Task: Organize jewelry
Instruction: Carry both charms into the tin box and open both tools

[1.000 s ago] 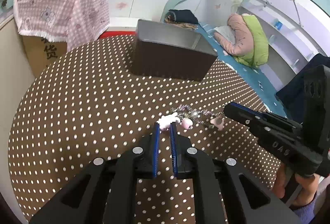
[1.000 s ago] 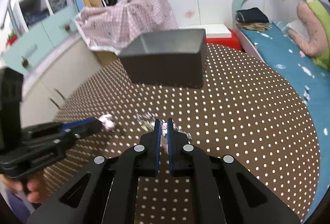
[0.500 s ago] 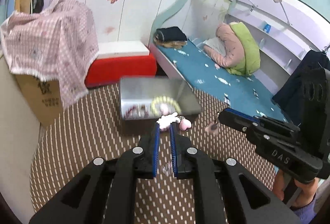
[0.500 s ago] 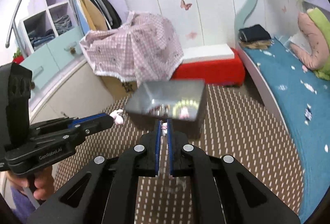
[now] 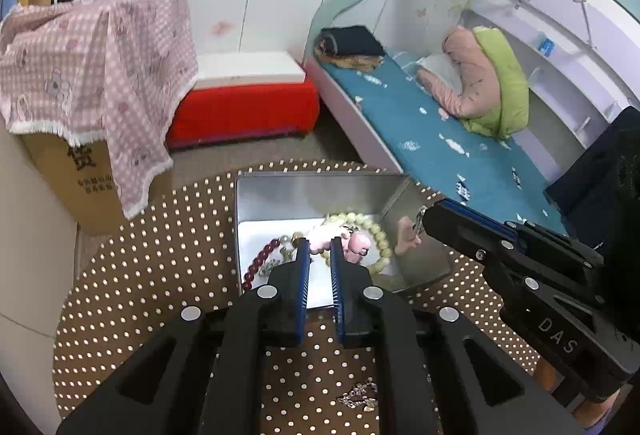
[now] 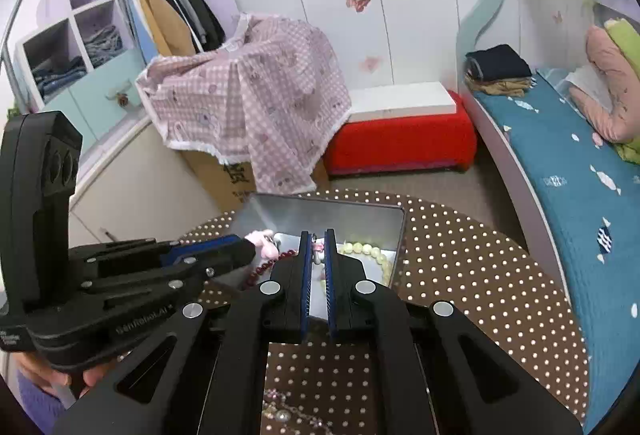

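- Left wrist view, at the left: a pink checked cloth [image 5: 100, 55] lay over a cardboard box [image 5: 76, 171], beside a red bench [image 5: 244, 111].
- At centre, the metal tin [image 5: 316, 191] sat open on the dotted counter [image 5: 140, 275], with a dark red bead bracelet [image 5: 260, 263] and a pale bead bracelet [image 5: 380, 239] inside.
- The left gripper [image 5: 320, 247] hung over the tin, its fingers narrow and pinching a pink charm piece [image 5: 358, 245].
- At the right, the right gripper [image 5: 424, 221] held its fingers closed on a small pink charm [image 5: 406, 231] over the tin's right side.
- Low on the counter lay a silvery chain [image 5: 360, 397].
- Right wrist view showed the same tin [image 6: 332, 211], the right gripper [image 6: 318, 247] above it.
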Available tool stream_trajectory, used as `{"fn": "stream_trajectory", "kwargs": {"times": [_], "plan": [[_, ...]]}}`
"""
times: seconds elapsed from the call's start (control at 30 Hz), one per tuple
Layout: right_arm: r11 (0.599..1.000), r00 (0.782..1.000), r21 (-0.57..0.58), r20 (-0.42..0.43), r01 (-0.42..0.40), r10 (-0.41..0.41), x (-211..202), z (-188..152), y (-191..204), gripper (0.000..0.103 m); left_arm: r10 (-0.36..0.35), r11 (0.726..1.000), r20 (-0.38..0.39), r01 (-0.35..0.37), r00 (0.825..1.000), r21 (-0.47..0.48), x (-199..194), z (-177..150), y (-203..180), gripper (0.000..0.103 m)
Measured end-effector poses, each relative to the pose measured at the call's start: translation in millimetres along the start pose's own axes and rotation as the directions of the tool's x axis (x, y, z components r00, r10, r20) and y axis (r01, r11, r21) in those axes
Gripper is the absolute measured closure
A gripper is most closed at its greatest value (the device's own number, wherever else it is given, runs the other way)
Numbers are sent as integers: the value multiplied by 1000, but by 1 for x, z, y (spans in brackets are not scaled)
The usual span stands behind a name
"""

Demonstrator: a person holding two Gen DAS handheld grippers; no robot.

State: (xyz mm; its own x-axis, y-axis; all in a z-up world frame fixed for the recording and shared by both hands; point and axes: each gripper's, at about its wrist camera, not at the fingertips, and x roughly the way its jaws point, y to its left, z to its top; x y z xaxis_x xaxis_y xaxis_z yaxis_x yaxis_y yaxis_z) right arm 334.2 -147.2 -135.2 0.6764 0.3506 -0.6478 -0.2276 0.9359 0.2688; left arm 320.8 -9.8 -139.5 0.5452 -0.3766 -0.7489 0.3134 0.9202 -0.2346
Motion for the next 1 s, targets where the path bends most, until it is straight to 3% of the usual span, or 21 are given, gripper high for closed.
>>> {"fn": "stream_trajectory", "kwargs": {"times": [0.17,0.23,0.27,0.7,0.83,0.9,0.97,1.0], "plan": [[1000,1000,1,-31,-1,1,16,-6,-1,96,16,1000,-23,-17,1000,-8,9,-4,3,92],[1000,999,3,-41,-1,1,21,-8,-2,96,28,1000,-18,-28,999,-12,8,-4,3,73],[1000,999,4,-42,0,0,21,-9,-3,96,36,999,-9,-36,999,-11,6,-3,3,70],[1000,999,26,-53,7,-5,24,-16,-5,94,56,998,3,-56,998,3,-1,-4,-5,69],[999,998,46,-56,0,3,17,-16,-9,94,68,998,29,-68,997,-3,-11,-8,-7,54],[999,999,43,-47,9,-7,9,-16,-11,88,72,997,54,-72,996,-5,-19,-10,-8,46],[999,999,46,-35,25,-24,0,-16,-10,59,72,997,84,-71,994,-12,-30,-12,-9,41],[998,999,47,-17,44,-43,-7,-16,-10,55,70,997,93,-69,993,-17,-36,-13,-10,41]]}}
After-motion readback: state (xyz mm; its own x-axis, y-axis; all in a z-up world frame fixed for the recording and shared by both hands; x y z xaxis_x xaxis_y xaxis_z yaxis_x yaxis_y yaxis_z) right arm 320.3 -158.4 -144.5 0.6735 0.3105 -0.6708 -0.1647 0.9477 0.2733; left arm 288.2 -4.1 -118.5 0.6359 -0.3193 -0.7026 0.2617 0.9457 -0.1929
